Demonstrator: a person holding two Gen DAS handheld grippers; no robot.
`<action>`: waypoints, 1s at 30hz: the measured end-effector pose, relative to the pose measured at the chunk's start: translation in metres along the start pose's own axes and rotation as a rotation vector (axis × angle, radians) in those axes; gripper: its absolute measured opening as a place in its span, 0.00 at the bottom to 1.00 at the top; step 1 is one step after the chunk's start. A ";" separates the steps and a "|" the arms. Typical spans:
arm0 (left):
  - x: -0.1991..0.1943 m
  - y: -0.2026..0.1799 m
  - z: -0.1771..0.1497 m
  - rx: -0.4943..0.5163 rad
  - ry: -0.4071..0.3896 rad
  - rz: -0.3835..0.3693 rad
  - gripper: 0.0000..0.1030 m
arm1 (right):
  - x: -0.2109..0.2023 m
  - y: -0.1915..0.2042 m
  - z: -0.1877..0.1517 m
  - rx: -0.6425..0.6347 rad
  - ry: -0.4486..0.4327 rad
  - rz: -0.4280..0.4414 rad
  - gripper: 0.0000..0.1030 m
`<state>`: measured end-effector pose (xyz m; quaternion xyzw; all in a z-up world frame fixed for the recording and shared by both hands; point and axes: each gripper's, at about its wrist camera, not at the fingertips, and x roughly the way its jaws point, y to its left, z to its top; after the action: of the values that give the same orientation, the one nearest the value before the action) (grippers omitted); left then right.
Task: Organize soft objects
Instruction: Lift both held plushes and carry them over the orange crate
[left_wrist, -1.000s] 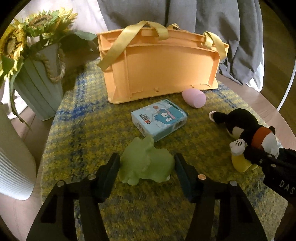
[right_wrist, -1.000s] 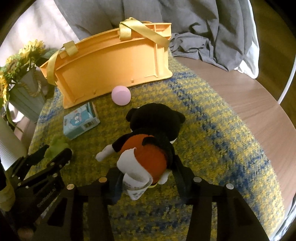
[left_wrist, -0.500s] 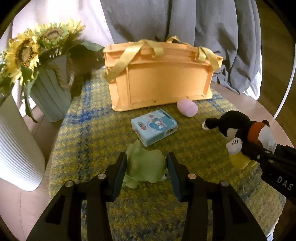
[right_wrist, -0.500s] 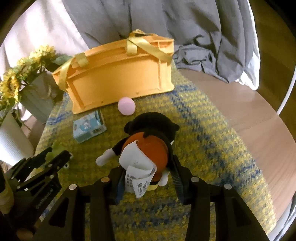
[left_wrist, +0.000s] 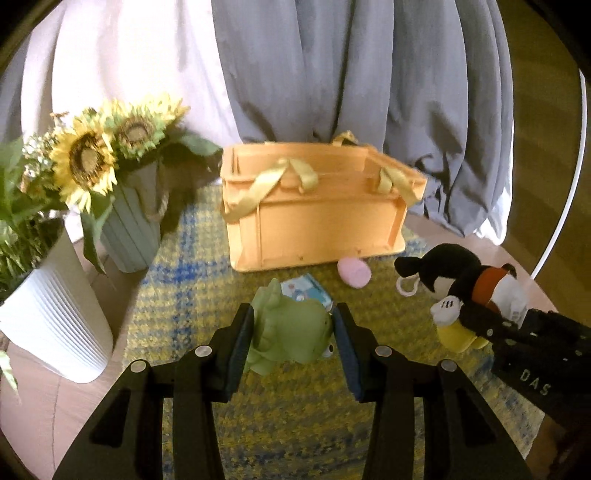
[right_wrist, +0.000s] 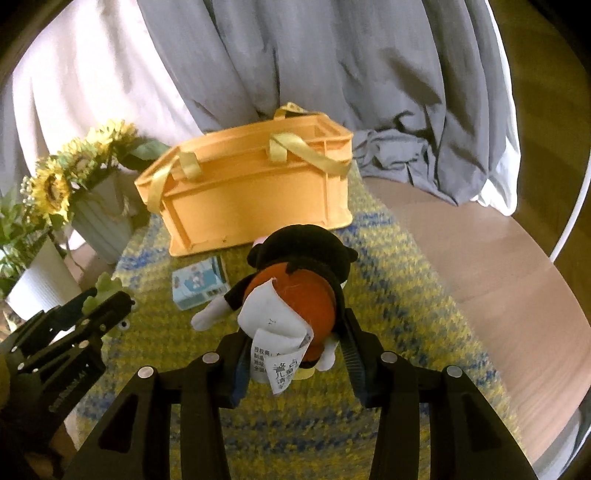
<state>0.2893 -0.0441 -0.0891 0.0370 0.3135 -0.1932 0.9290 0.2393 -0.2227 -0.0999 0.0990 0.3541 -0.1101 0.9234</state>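
Grey and white curtains hang across the top of both frames, with a round wooden bench (right_wrist: 491, 266) below them under a yellow-and-blue mat (left_wrist: 177, 295). Count of stuff: one orange crate (left_wrist: 317, 225) with two yellow ribbon handles sitting mid-frame at the back of the mat, one pink egg (left_wrist: 354, 272) just in front of its lower right corner, and one small blue box (right_wrist: 197, 282) lying flat on the mat. Two pots at the left edge: a ribbed grey-green one (left_wrist: 129, 229) with two big sunflowers (left_wrist: 83, 160) in it, and a white ribbed one (left_wrist: 55, 317) with green leaves.

Two soft toys, two claws. Left claw (left_wrist: 293, 334) is clamped on the green frog (left_wrist: 291, 328), pads pressing both its sides, and it looks lifted off the mat at bottom centre of the left view, hiding part of the box. Left claw jaws have just been closing in on the frog. Right claw (right_wrist: 295, 360) is gripping the black-and-orange plush (right_wrist: 299, 273) by its lower end, white tag dangling toward the camera, head pointing at the crate. In the left view that plush sits at the right edge, beside the egg.
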 end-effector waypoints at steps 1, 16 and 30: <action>-0.004 -0.001 0.002 -0.005 -0.012 0.001 0.42 | -0.002 0.000 0.001 -0.003 -0.007 0.004 0.43; -0.048 -0.012 0.034 -0.024 -0.167 0.009 0.42 | -0.042 0.001 0.032 -0.070 -0.174 0.052 0.43; -0.074 -0.023 0.066 -0.002 -0.299 0.026 0.42 | -0.067 0.001 0.065 -0.080 -0.302 0.112 0.43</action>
<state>0.2648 -0.0530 0.0091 0.0111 0.1712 -0.1842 0.9678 0.2318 -0.2301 -0.0074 0.0642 0.2091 -0.0580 0.9741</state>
